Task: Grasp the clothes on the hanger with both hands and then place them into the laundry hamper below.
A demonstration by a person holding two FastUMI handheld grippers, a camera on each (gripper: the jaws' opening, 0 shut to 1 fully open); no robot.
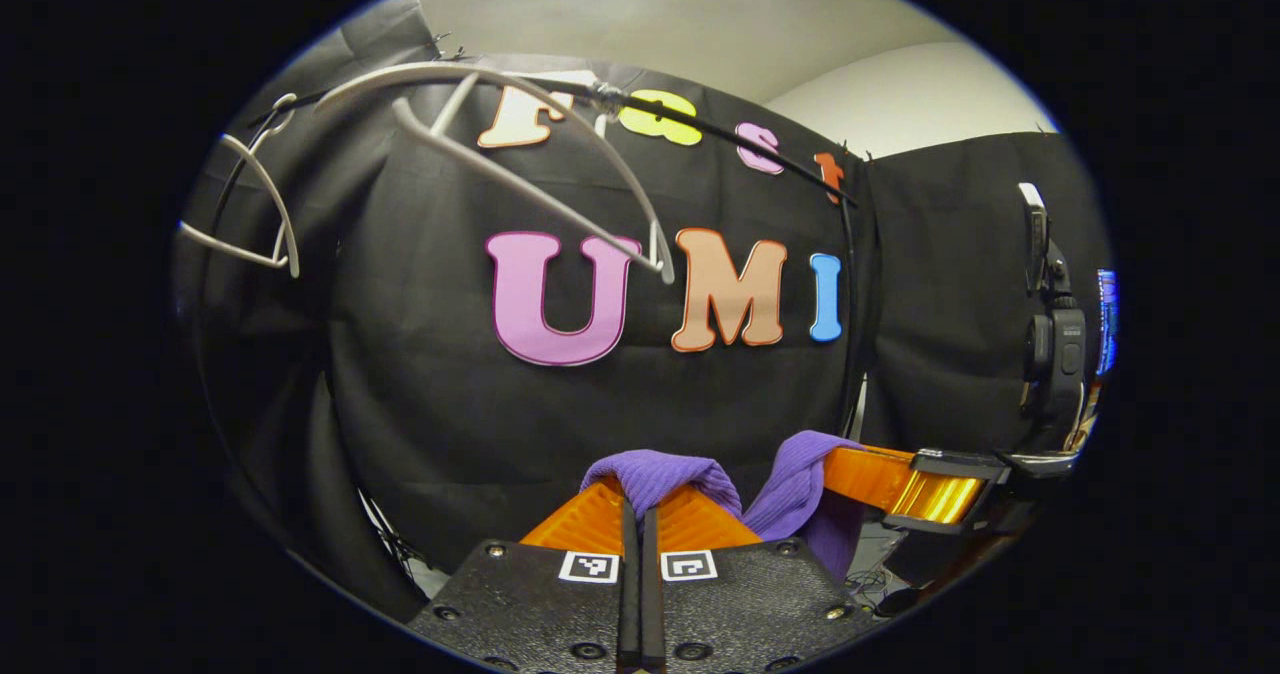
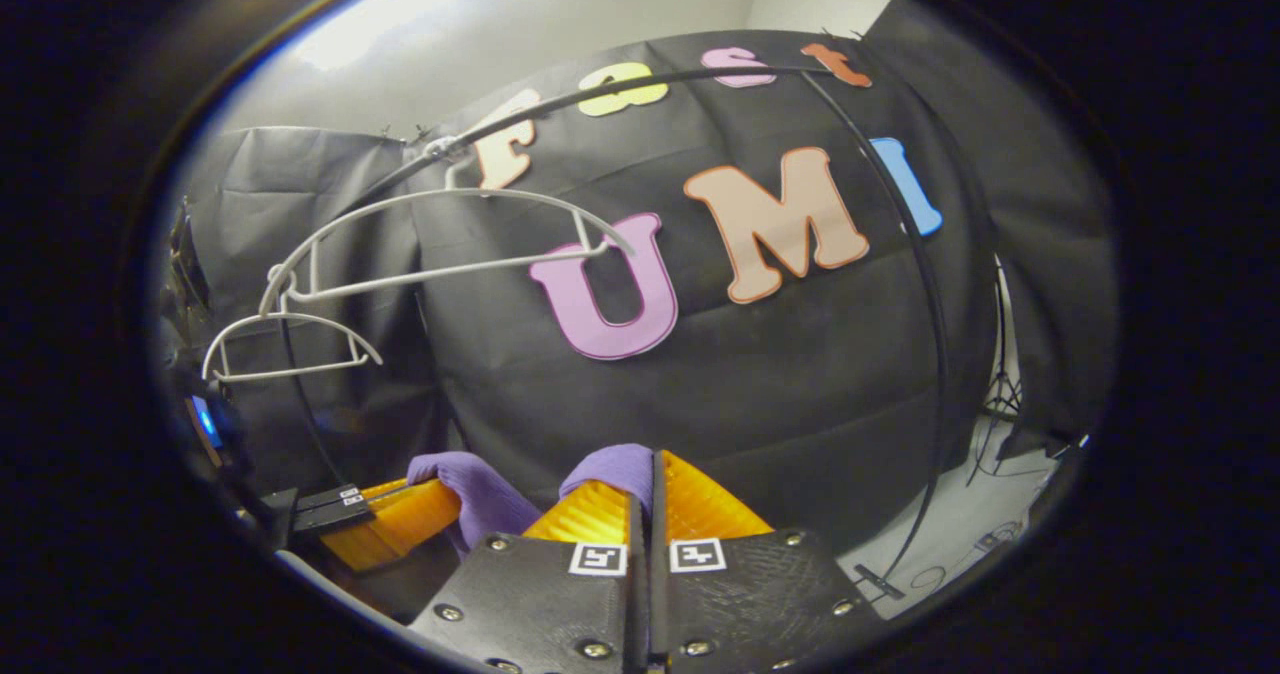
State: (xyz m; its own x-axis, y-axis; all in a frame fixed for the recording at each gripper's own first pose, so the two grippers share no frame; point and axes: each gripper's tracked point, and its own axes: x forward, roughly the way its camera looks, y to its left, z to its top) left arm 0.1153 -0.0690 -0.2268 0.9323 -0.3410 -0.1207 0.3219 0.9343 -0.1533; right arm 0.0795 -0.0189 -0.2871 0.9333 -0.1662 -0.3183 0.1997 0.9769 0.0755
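A purple garment [image 1: 655, 474] bunches over my left gripper [image 1: 640, 502], whose fingers are shut on a fold of it. In the left gripper view the same cloth [image 1: 800, 489] runs right to my right gripper [image 1: 838, 474], which also grips it. In the right gripper view, my right gripper [image 2: 650, 466] is shut on the purple cloth [image 2: 620, 466], and the left gripper [image 2: 445, 499] holds the other end at lower left. Two white hangers [image 1: 520, 174] [image 1: 262, 216] hang bare on the black rail [image 1: 720, 134] above. They appear again as the upper hanger [image 2: 440, 239] and the lower hanger [image 2: 290, 354].
The black rail [image 2: 920, 284] curves down to a foot on the pale floor [image 2: 960, 544], where cables lie. A tripod [image 2: 1000, 384] stands at the right. A black device on a mount [image 1: 1050, 354] stands close on the right of the left gripper view.
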